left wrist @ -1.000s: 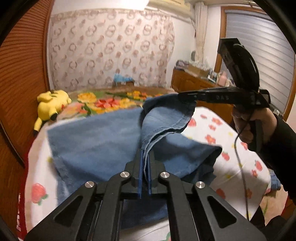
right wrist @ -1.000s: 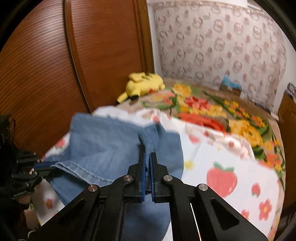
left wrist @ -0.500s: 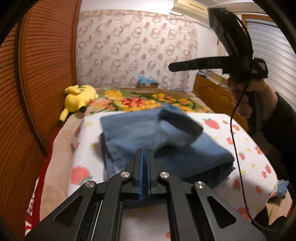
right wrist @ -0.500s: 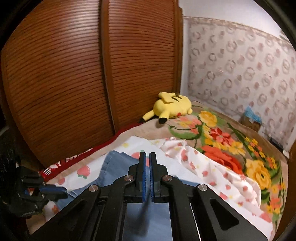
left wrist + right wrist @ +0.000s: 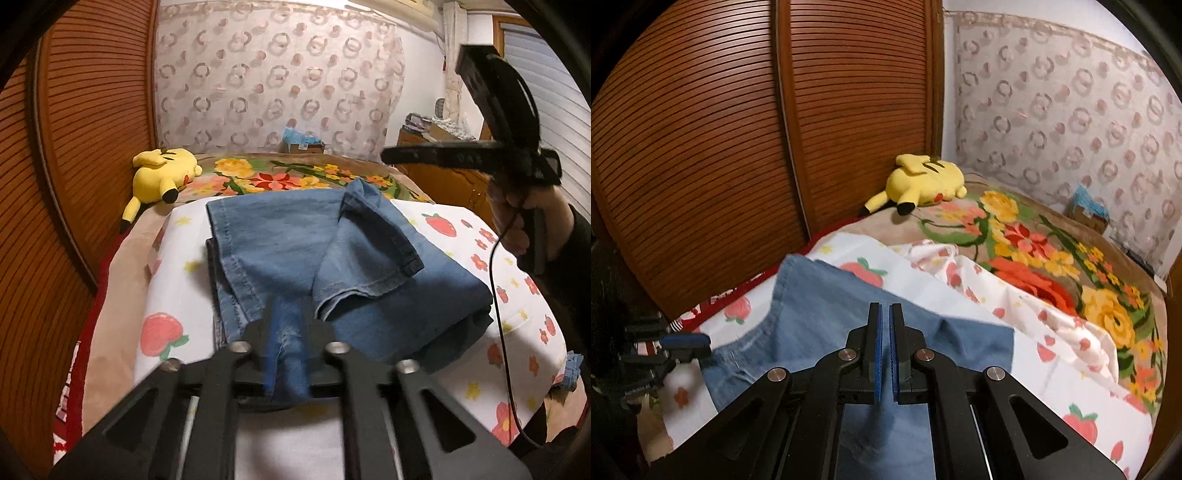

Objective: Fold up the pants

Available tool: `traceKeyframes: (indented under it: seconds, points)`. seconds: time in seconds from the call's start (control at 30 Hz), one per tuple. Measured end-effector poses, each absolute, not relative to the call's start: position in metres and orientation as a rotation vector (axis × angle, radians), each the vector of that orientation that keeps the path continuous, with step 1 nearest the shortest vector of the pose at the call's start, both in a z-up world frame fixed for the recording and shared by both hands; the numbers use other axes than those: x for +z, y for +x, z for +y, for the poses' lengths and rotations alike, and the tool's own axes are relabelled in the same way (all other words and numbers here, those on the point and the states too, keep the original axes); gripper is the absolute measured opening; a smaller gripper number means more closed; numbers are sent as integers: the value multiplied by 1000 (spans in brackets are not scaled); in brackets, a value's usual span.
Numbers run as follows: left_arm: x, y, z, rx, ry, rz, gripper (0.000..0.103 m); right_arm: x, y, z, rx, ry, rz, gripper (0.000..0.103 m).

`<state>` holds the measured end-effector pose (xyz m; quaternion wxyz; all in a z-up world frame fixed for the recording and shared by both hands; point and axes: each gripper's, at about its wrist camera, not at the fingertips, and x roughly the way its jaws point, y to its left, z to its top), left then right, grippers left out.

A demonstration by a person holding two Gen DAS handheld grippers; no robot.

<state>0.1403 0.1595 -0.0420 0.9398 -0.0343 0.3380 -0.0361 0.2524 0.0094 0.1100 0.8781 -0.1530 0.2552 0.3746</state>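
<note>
Pants [image 5: 295, 251]: soft, floppy denim w/ some heft; grab at hems or fold edge. Left gripper [image 5: 290, 325] has just been opening, cloth betw. jaws; right gripper [image 5: 885, 354] clenched, empty.

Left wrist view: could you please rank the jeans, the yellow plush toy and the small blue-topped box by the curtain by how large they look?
1. jeans, by far the largest.
2. yellow plush toy.
3. blue-topped box, smallest, though it sits farthest from the camera, so its true size is unsure.
</note>
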Motion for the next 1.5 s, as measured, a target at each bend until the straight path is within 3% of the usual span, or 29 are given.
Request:
traceKeyframes:
  seconds: [0.07,0.17,0.27,0.53,0.8,0.93,1.1,1.5]
  points:
    - [-41,146,156,-77,-67,686,50,106,253,8,777,-312,543,3]
    - [-40,155,147,-84,-60,688,62,101,254,4,770,-302,554,3]
    - [-36,166,132,-103,-48,685,62,97,255,-4,759,-288,563,4]
    - [-36,202,83,-191,6,718,62,91,256,-20,711,-247,553,16]
    - [-54,233,48,-253,-11,810,62,64,265,-15,711,-214,595,17]
    - [-64,242,36,-241,11,860,51,52,272,-8,725,-217,607,17]
    - [-67,244,32,-234,51,882,15,42,278,-1,743,-225,619,17]
    - [-24,255,120,22,118,815,9,32,276,-21,796,-201,607,17]
